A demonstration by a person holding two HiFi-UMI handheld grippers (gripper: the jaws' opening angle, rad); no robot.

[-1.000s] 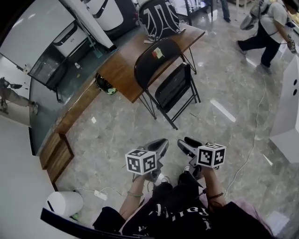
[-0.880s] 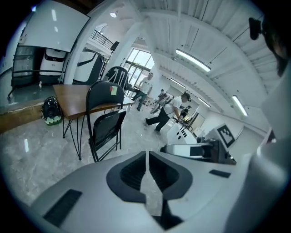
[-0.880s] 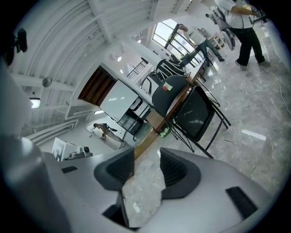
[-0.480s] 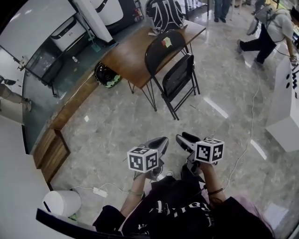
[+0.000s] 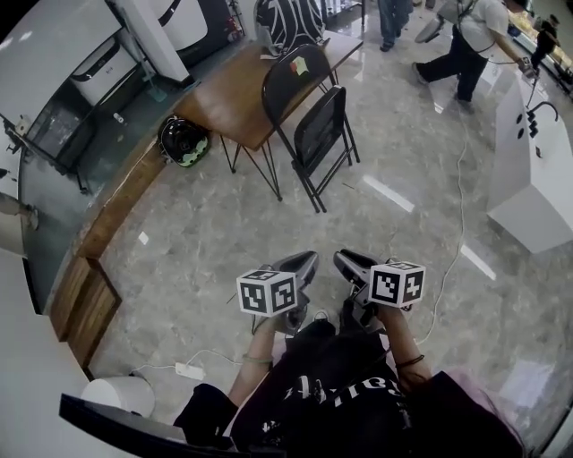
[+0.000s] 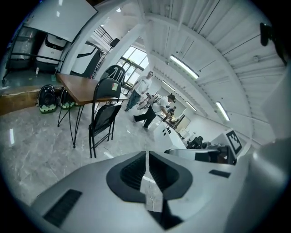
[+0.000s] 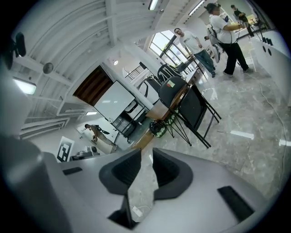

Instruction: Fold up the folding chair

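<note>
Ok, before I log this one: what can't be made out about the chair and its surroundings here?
- Folding chair: small and far off in all three views, so how far its seat is folded can't be settled.
- Sticker on its backrest: too small to read.
- Table: in the head view its far end is cut off by the top edge and covered by a backpack.

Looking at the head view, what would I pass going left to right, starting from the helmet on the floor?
black-and-green helmet → folding chair → walking person → white counter
</note>
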